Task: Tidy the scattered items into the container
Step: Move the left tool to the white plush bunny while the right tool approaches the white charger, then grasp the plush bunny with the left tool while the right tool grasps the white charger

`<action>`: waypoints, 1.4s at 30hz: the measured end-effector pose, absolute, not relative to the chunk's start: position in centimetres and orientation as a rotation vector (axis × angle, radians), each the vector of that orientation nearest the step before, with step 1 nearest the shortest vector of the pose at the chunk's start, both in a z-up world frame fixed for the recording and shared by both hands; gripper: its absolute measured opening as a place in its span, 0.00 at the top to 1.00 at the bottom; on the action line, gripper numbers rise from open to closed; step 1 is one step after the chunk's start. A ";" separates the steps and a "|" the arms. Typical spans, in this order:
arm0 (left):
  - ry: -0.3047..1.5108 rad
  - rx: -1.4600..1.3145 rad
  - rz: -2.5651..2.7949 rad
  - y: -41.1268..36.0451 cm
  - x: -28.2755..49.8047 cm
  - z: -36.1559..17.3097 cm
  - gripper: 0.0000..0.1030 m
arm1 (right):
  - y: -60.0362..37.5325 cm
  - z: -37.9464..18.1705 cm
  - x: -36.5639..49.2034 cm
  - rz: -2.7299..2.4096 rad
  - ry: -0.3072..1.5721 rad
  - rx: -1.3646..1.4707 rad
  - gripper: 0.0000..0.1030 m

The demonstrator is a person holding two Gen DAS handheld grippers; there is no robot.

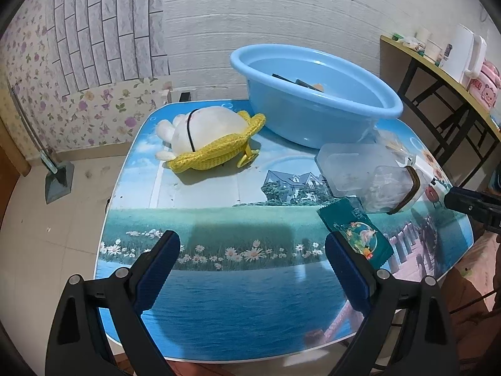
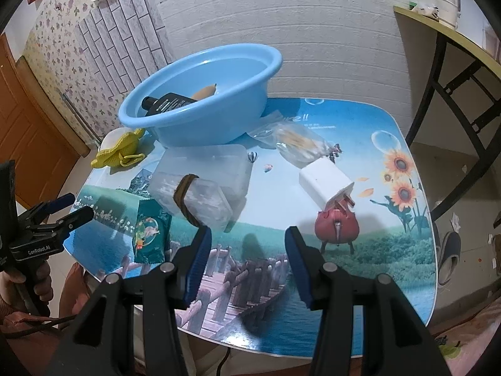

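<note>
A light blue basin [image 1: 316, 94] [image 2: 200, 94] stands at the table's far side with a black bottle [image 2: 169, 103] and an orange item [image 2: 205, 91] inside. On the table lie a white plush in a yellow knit piece [image 1: 206, 139], a clear lidded box [image 1: 350, 166] [image 2: 216, 163], a clear box with a brown band [image 2: 194, 200] [image 1: 391, 192], a green packet [image 1: 360, 232] [image 2: 150, 235], a white charger [image 2: 325, 185] and a clear bag [image 2: 297, 144]. My left gripper [image 1: 252, 249] [image 2: 62, 211] is open and empty above the near table. My right gripper [image 2: 247, 236] is open and empty, just short of the banded box.
The picture-printed table [image 1: 244, 294] [image 2: 360, 282] ends in a rounded near edge. A side table with jars and a white jug [image 1: 469, 53] stands at the right. A slipper [image 2: 449, 258] lies on the floor at the right. A brick-pattern wall is behind.
</note>
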State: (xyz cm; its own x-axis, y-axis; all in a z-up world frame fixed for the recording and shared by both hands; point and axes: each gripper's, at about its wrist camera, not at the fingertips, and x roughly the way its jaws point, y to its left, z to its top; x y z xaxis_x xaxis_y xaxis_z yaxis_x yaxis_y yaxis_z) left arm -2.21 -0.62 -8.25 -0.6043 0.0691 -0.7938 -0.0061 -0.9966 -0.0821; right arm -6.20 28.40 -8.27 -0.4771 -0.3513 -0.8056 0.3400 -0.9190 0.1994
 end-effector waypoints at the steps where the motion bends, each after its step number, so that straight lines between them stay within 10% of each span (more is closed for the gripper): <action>1: -0.112 -1.378 2.772 -0.6 -2.2 -8.2 0.09 | 28.4 -8.2 -6.2 -2.401 -0.015 1.313 0.53; 33: -0.195 -1.411 2.828 -4.0 -6.8 -8.5 0.09 | 31.4 -8.7 -10.5 -2.569 0.016 1.338 0.46; 42: -0.235 -1.401 2.855 -5.2 -10.0 -7.9 0.09 | 33.2 -9.7 -13.1 -2.609 0.021 1.361 0.26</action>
State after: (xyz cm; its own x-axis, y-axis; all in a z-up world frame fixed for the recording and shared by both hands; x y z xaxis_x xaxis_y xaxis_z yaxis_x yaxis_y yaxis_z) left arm -10.00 -5.17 -7.92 -0.6130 0.0220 -0.7897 0.1074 -0.9880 -0.1109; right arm -13.07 33.20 -9.71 -0.5566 -0.1687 -0.8134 0.1814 -0.9802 0.0791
